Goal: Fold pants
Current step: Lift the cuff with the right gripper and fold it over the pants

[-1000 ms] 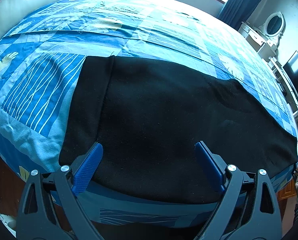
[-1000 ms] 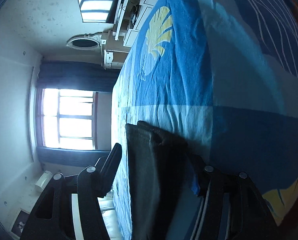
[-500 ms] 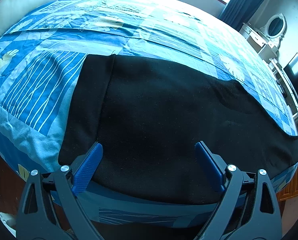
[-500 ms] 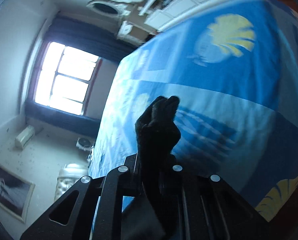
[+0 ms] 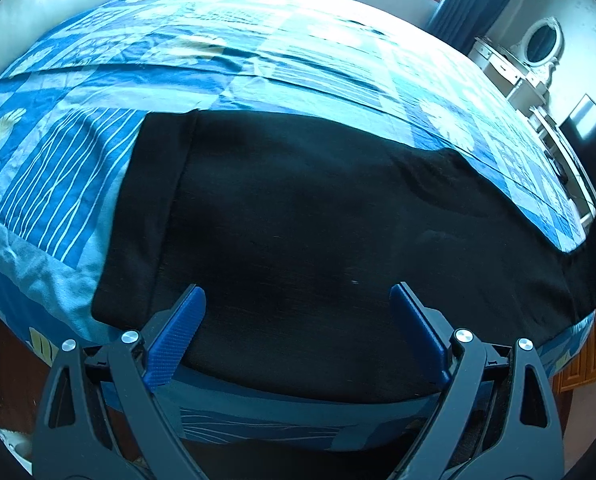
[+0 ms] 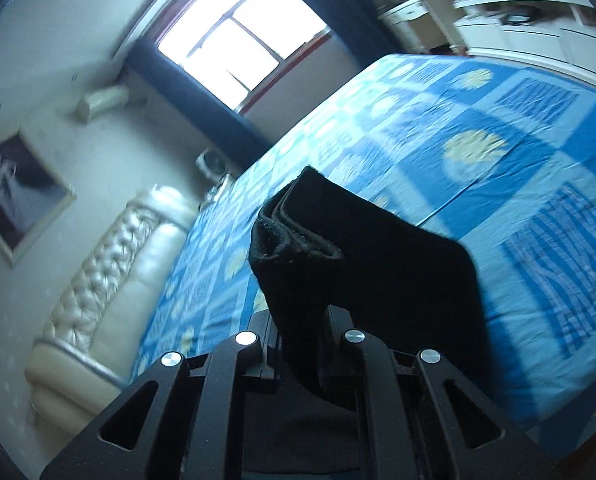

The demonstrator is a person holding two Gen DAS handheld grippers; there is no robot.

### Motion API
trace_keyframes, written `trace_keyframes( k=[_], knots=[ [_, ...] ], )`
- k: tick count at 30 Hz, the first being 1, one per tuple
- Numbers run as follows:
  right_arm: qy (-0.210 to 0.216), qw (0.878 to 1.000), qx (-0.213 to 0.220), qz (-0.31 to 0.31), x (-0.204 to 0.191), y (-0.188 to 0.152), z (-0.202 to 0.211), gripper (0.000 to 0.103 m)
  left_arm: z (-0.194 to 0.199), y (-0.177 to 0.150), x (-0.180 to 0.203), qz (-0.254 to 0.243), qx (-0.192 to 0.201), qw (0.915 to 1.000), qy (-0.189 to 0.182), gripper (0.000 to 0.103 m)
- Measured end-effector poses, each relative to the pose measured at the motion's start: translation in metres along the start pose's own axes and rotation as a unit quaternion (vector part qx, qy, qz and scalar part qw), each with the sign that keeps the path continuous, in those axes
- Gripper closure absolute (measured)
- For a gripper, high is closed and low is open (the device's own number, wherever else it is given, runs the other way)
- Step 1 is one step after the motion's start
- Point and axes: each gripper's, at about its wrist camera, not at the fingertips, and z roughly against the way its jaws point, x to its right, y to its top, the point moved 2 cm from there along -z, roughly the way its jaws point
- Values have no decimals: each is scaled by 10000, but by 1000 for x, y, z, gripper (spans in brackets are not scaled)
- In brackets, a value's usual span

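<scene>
Black fabric bunches between the clamped jaws of my right claw (image 6: 302,344): one end of the pants (image 5: 318,240), lifted off the bed (image 5: 258,60). My left claw (image 5: 298,312) hangs wide and empty over the near edge of the pants, which lie spread flat on the blue patterned bedspread. Beyond stand a padded headboard (image 6: 110,292) and a window (image 6: 238,36).

Wide-open bed, clutter only at the edges

Beyond the black pants (image 5: 298,220) the blue quilt (image 5: 258,56) lies bare and flat, open passage all the way to the padded headboard (image 6: 110,280); white dresser (image 5: 514,76) and dark screen (image 5: 586,128) crowd the right side, off the bed.
</scene>
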Motion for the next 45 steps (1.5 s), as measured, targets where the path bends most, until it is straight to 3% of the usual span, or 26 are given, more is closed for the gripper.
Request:
trace_keyframes(
  k=[13, 20, 38, 45],
  knots=[
    [-398, 9898, -1094, 820, -35, -93, -94, 91, 9, -2, 22, -157, 67, 9997, -198, 10],
    [-518, 9832, -1321, 1151, -56, -121, -113, 91, 8, -2, 22, -137, 54, 9997, -196, 10],
    [-734, 9501, -1940, 2330, -92, -178, -144, 91, 3, -4, 23, -182, 11, 9997, -172, 10],
    [-735, 9510, -1979, 2257, -93, -185, -144, 84, 2, -4, 23, -176, -6, 9997, -174, 10]
  ],
)
